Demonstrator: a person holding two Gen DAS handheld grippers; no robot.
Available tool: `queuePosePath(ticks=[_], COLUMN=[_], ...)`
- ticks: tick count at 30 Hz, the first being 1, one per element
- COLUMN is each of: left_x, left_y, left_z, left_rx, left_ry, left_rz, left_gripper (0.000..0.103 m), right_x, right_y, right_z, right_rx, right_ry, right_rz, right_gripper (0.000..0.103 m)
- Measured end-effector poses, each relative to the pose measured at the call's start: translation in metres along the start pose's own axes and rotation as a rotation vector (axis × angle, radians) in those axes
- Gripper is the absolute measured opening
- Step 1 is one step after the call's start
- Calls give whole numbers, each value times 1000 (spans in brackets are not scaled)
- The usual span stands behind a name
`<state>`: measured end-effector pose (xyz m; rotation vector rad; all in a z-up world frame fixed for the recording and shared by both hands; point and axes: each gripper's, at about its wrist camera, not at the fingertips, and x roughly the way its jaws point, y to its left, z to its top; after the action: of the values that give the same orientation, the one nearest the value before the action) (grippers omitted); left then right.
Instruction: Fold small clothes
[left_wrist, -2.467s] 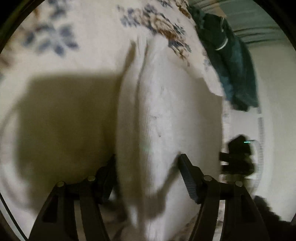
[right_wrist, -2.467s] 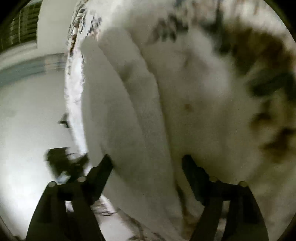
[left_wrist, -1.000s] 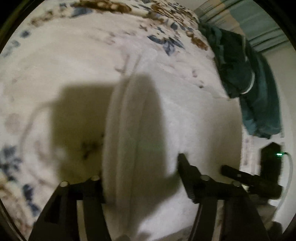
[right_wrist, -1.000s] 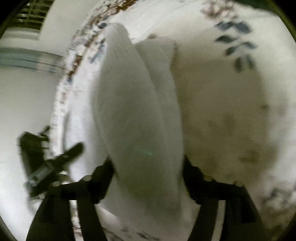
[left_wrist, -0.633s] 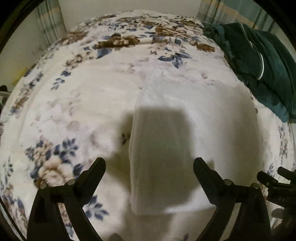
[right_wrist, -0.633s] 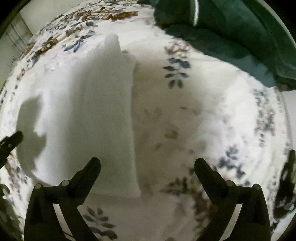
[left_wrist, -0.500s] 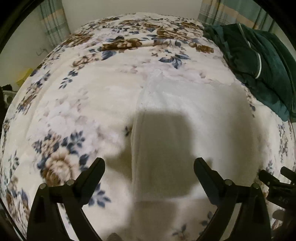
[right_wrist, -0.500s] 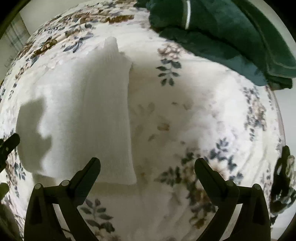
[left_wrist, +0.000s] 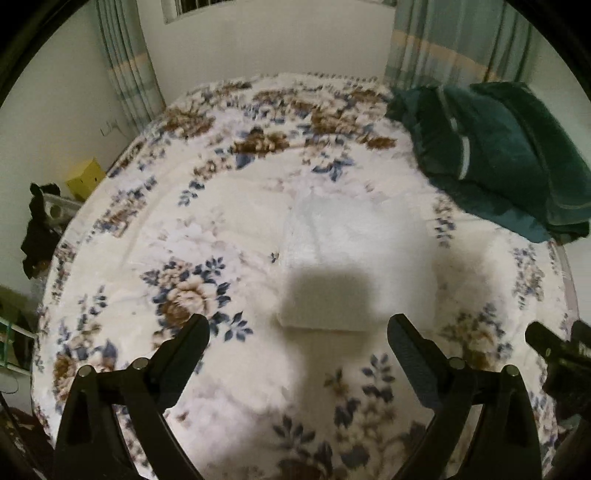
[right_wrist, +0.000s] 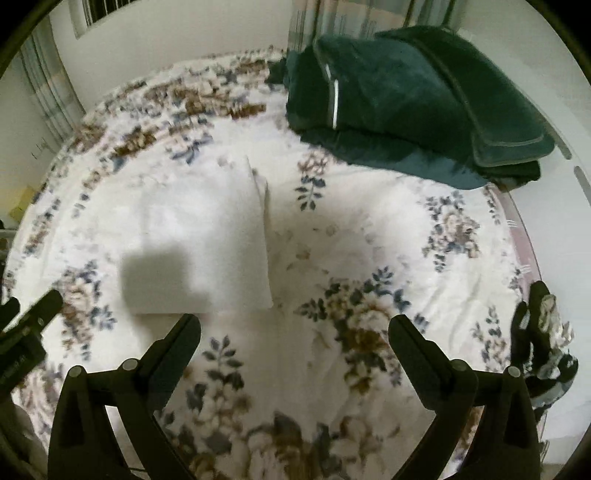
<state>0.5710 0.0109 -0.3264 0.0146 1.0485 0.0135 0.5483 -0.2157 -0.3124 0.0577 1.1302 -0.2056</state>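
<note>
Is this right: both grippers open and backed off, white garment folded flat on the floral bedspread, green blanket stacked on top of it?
Not quite. The green blanket is not on the folded white garment; it lies apart, at the far right of the floral bedspread, as the right wrist view shows. The rest holds: left gripper and right gripper are open, holding nothing.

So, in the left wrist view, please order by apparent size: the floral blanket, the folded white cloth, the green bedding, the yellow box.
1. floral blanket
2. green bedding
3. folded white cloth, close to the bedding
4. yellow box
</note>
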Motion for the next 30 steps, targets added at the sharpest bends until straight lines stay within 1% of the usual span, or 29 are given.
queuePosePath(ticks=[3,8,9,14,15,20,24,29,30], left_x=[-57,-139,-161,-234,-244,-298,-326,-351,-354], left_y=[-5,-6,-6,-3,-2,-2,0,1,1], left_z=[-9,-22,-25,-37,-40,-50,-57,-67,-69], left_rx=[21,25,21,11,11,8,0,-13,-14], left_ry=[-31,-89,-103,-161,-171,-231,-265,-304,-311], left_rz=[-1,2,2,2,5,10,11,15,16], left_gripper=[98,98,98,98,98,98,98,99,99], right_x=[-64,-167,-190,-280,-298,-365,-405,-439,-440], right_y=[-7,-20,-24,-34,-36,-45,-52,-59,-61], right_z=[-10,-32,-37,-62,-68,-90,-104,-115,-115], right_rx=[-8,-14,-18,-30,-33,-31,-35,-52,-53], right_ry=[-59,-147,-168,-255,-276,-341,-387,-425,-428], right_rz=[-2,9,11,28,30,58,65,69,68], right_gripper=[103,103,103,103,103,103,103,103,103])
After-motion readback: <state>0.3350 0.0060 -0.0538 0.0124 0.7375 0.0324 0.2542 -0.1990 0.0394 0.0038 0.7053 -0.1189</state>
